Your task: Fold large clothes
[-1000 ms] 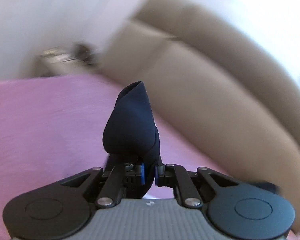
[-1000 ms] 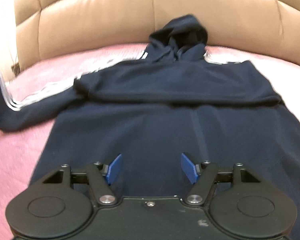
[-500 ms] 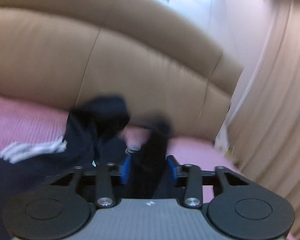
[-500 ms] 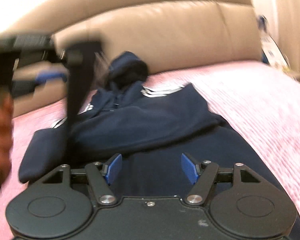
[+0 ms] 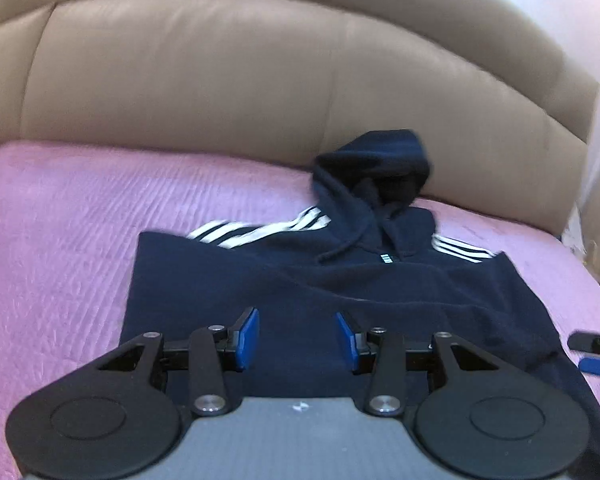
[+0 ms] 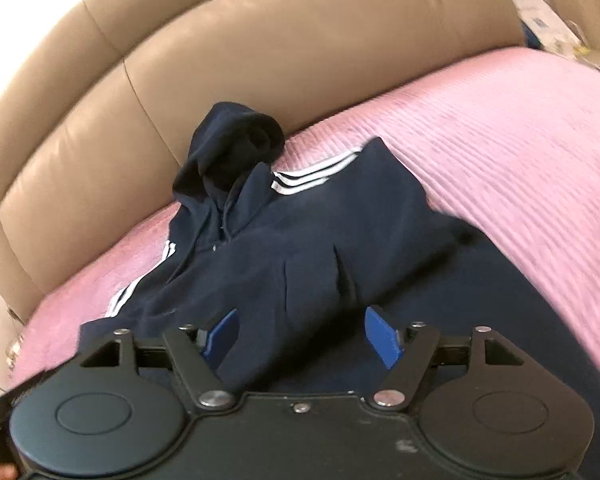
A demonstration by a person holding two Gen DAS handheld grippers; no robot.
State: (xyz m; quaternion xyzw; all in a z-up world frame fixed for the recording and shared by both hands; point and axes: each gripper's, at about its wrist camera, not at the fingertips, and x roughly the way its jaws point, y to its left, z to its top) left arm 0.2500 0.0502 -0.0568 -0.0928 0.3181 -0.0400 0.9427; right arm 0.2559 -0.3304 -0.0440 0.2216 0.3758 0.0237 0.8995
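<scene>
The hoodie (image 5: 332,292) lies flat on the pink bed (image 5: 52,240), hood (image 5: 376,164) at the far end against the headboard (image 5: 236,80), both sleeves folded in across the chest. The left gripper (image 5: 296,338) and right gripper (image 6: 300,338) hover over its near half, fingers apart and holding nothing. The sleeve step looks done; next, each should likely clamp a near hem corner and carry it far toward the hood
</scene>
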